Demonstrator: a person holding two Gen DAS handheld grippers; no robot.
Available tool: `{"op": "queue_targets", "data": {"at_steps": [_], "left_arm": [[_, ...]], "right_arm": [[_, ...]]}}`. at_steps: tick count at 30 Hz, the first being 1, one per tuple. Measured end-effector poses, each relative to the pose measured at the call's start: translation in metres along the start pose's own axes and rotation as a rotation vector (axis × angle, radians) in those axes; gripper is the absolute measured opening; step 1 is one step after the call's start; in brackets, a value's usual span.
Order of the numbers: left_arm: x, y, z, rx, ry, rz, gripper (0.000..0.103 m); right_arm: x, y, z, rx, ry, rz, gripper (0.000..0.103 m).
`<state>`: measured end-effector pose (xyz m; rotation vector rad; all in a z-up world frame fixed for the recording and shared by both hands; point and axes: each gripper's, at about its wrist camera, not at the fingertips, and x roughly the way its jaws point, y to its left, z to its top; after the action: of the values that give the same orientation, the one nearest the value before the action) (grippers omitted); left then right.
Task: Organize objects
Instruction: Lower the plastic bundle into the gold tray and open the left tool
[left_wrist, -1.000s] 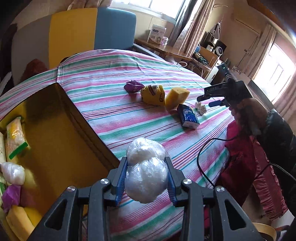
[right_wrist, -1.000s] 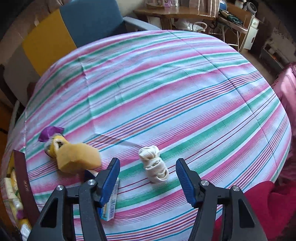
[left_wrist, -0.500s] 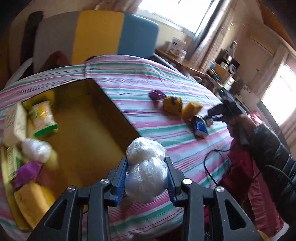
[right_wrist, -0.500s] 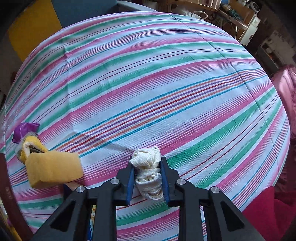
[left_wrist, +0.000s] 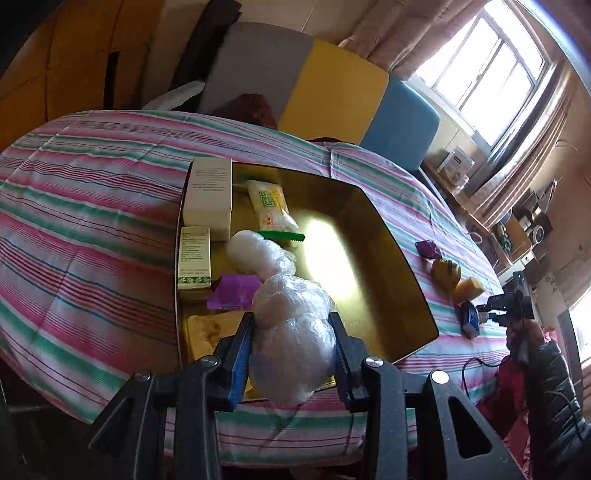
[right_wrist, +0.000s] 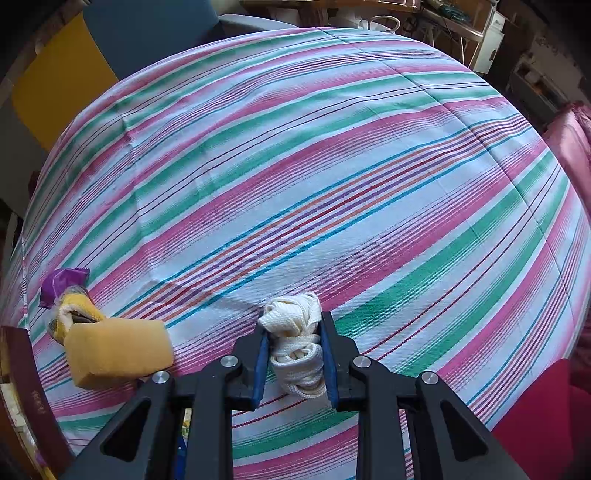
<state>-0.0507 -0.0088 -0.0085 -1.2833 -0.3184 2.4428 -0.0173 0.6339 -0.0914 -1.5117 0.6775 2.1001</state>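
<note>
Both grippers black plastic: left gripper and right gripper, blue ribbed finger pads, silver screws (four each). Glossy black padded sleeve.

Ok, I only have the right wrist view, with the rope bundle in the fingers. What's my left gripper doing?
Observer: The left gripper is shut on a clear plastic bundle, above the near end of the gold box.
Operator: Anything in that box?
Observer: Yes: two white cartons, a snack packet, a purple wrapper and another plastic bundle.
Operator: Any free floor in it?
Observer: Its right half looks bare.
</note>
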Motion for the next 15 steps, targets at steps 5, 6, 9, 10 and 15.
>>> {"op": "queue_targets", "data": {"at_steps": [5,6,9,10,15], "left_arm": [[0.016,-0.022,-0.002,0.078,0.021,0.007,0.038],[0.022,-0.027,-0.003,0.096,0.027,0.023,0.038],[0.044,-0.036,-0.006,0.145,0.06,0.069,0.039],[0.052,-0.038,-0.007,0.161,0.075,0.11,0.039],[0.065,-0.033,-0.016,0.161,0.114,0.191,0.044]], "right_arm": [[0.001,-0.002,0.001,0.004,-0.001,0.003,0.025],[0.001,-0.003,0.001,0.005,-0.002,0.005,0.025],[0.001,-0.007,0.001,0.013,-0.003,0.011,0.025],[0.001,-0.008,0.001,0.015,-0.003,0.012,0.025],[0.002,-0.013,0.003,0.018,-0.005,0.017,0.025]]}}
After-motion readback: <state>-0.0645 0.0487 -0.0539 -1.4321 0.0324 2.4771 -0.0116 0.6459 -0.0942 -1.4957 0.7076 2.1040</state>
